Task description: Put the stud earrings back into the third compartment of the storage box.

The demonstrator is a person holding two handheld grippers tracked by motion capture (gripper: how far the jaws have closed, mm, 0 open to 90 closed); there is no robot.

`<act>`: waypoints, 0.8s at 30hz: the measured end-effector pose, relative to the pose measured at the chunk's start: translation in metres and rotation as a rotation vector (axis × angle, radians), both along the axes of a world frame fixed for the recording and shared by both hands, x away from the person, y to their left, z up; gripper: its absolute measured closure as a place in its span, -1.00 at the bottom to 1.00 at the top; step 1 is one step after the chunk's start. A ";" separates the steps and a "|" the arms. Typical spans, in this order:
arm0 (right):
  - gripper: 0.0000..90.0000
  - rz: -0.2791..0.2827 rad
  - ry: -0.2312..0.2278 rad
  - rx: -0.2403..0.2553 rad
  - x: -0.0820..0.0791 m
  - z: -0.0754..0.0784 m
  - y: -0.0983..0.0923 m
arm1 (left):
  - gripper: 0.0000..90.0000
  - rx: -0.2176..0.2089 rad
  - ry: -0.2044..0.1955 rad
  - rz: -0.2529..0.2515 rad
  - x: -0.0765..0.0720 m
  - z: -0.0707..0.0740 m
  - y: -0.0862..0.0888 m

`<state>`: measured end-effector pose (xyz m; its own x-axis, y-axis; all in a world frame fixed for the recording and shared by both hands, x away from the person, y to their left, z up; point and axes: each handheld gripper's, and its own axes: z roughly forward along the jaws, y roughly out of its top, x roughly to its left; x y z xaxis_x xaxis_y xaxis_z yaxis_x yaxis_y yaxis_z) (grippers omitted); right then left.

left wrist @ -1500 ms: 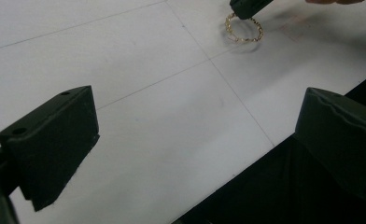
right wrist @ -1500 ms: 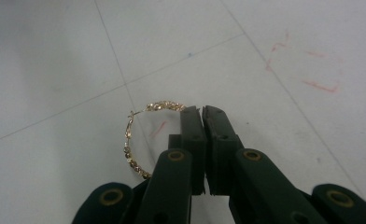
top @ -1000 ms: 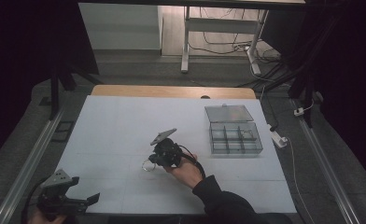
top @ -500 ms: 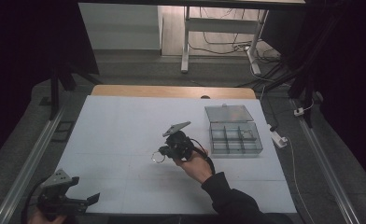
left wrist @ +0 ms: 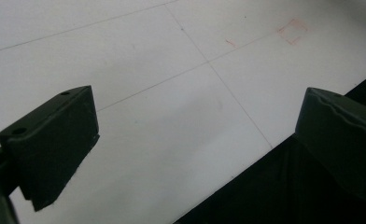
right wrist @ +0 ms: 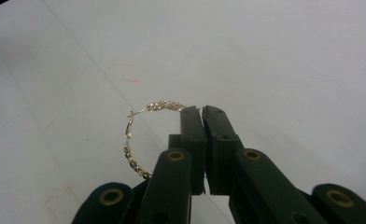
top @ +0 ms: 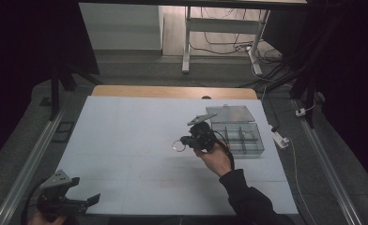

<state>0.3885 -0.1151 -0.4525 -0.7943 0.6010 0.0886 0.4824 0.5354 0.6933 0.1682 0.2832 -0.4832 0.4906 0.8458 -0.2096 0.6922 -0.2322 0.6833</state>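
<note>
A thin gold bracelet [right wrist: 139, 135] of small sparkling links hangs as a loop from my right gripper [right wrist: 202, 111], whose jaws are shut on it. In the high view that right gripper [top: 184, 140] is held above the middle of the white table, with the bracelet [top: 177, 146] dangling at its left tip. Just right of it stands a clear compartment box [top: 241, 137] with its lid [top: 230, 114] open. My left gripper [top: 92, 200] is open at the table's front left corner. Its jaws stand wide apart over the table's front edge [left wrist: 246, 168].
The white table top [top: 126, 140] carries faint pencil lines and small red marks [left wrist: 293, 31]. A wooden strip [top: 172, 92] runs along its far edge. Metal rails [top: 27, 159] flank both sides. A white power strip [top: 279, 137] lies right of the box.
My right gripper has carried the bracelet to the right and farther from the person, toward the compartment box. The left gripper has stayed put.
</note>
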 end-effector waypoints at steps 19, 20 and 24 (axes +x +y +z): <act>0.96 -0.248 -0.044 -0.011 0.029 0.007 -0.100 | -1.00 -0.007 -0.008 -0.004 0.001 0.000 -0.001; 0.96 -0.259 -0.046 -0.016 0.031 0.007 -0.105 | -1.00 -0.008 -0.008 -0.004 0.001 0.000 -0.001; 0.96 -0.314 -0.052 -0.022 0.036 0.006 -0.123 | -1.00 -0.009 -0.008 -0.005 0.001 0.000 -0.001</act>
